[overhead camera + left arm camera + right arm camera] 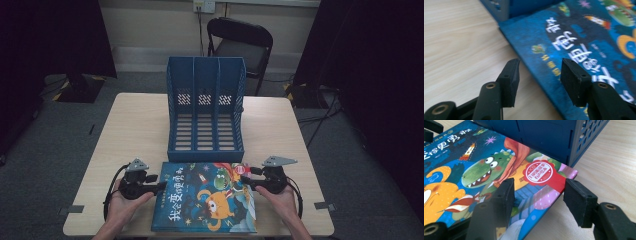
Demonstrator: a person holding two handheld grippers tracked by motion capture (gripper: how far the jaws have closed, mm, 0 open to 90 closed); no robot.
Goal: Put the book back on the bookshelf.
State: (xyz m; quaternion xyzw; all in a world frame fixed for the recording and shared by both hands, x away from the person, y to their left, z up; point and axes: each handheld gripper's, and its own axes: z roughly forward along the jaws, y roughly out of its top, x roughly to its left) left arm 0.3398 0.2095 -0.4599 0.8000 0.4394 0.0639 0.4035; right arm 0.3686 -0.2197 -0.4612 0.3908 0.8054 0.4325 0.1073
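Picture book (205,197) is lying flat, cover up, at the near edge of the tabletop (130,125), its far edge just in front of the blue file rack (205,107). You are holding the left gripper (162,186) at its left edge and the right gripper (244,181) at its right edge near the far corner, both with jaws parted, each straddling an edge and clamping nothing. Judgement: hardcover, stiff, fairly light, glossy, so likely slippery. Flat on the wood, it is offering only thin edges; you are best pinching cover and pages together at both side edges.
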